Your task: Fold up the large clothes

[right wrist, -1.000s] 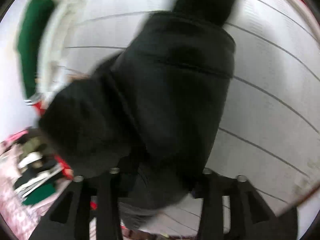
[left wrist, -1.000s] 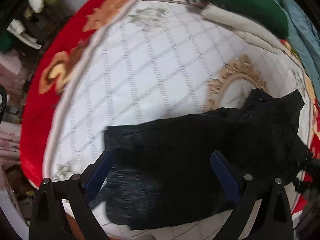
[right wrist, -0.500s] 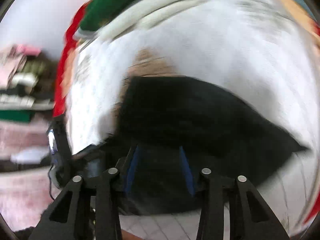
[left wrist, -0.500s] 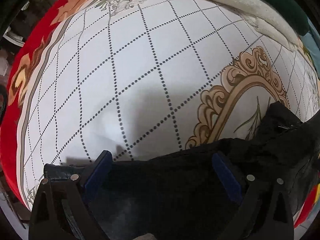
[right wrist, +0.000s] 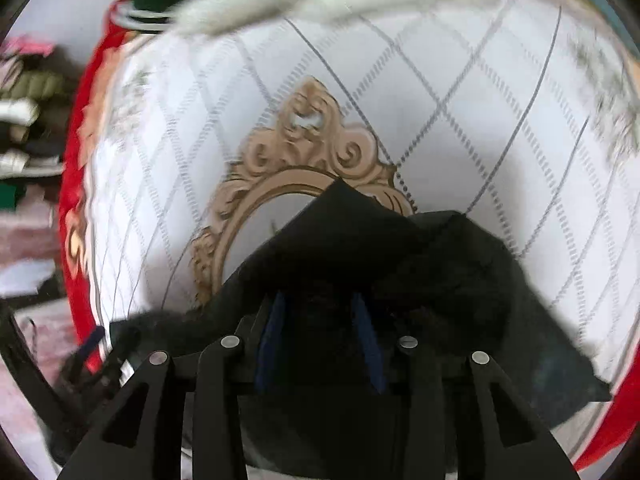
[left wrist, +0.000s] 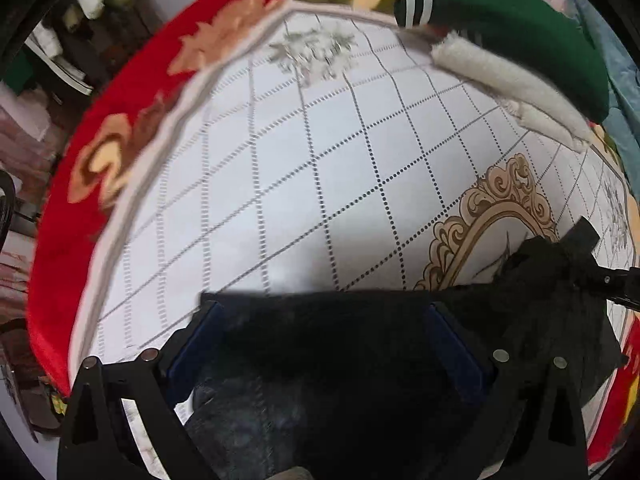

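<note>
While the large white quilted bedspread with a dotted diamond grid, a tan scrolled oval and a red floral border (left wrist: 304,184) fills most of both views, the one black fleecy garment (left wrist: 340,360) lies bunched across the lower centre and lower right of the left wrist view, and in the lower middle of the right wrist view, overlapping the tan oval. The step in hand looks like laying the garment out and squaring it before a fold. The left gripper (left wrist: 320,332) has its blue-padded fingers spread wide over the cloth, pinching nothing that I can make out. The right gripper (right wrist: 320,320) has its jaws opening, with black cloth between them; whether the pads still bite is unclear. The next move probably calls for taking two edges or corners and drawing them flat. Counted: one bedspread, one black garment, one dark green folded garment with white stripes (left wrist: 512,28) at the upper right, one white fluffy strip (left wrist: 508,88) beside it, two grippers.
</note>
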The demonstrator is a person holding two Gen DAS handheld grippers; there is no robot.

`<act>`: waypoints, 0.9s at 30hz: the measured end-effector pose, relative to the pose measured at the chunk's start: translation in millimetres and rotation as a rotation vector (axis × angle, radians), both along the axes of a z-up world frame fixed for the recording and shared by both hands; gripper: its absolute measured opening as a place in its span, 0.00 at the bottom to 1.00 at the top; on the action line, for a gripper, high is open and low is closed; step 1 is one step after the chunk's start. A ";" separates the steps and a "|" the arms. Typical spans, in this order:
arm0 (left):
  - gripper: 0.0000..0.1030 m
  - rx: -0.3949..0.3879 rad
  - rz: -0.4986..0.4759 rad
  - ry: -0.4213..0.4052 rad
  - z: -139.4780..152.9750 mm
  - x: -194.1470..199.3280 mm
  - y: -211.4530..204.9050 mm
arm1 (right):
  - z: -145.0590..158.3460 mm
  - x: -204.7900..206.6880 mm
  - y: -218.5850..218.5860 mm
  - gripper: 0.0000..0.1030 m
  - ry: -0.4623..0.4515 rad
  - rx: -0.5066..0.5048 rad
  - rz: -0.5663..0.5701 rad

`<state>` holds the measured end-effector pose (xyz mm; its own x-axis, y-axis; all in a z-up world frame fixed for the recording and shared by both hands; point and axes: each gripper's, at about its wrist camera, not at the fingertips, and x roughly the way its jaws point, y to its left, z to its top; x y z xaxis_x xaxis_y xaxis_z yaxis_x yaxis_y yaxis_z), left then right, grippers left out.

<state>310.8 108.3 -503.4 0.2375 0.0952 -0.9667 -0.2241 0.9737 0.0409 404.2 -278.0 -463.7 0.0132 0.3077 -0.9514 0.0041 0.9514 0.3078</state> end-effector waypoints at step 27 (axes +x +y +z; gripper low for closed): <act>1.00 0.006 -0.096 0.106 -70.9 4.6 -106.5 | -34.0 -158.4 -224.3 0.70 0.048 0.290 -0.642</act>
